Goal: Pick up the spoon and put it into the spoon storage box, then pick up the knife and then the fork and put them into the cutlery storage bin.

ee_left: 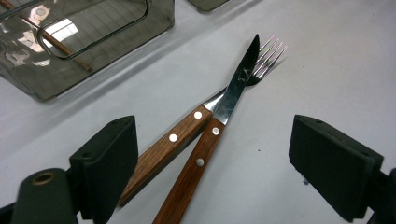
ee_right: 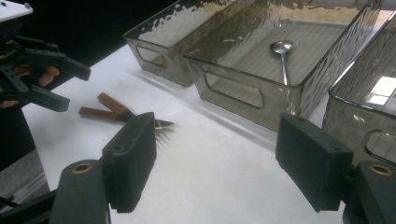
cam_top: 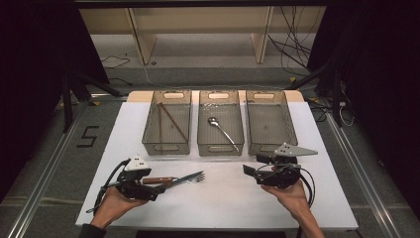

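White desk (cam_top: 218, 198) carries three smoky clear bins at its far side. Near its front left, a knife (ee_left: 219, 126) and a fork (ee_left: 187, 128) with wooden handles lie crossed on the bare surface. Left tool (ee_left: 212, 163) has its jaws spread wide on either side of both handles, touching neither. Right tool (ee_right: 217, 161) hovers with jaws equally spread, holding nothing, facing the middle bin (ee_right: 243, 93) where a spoon (ee_right: 281, 56) lies.
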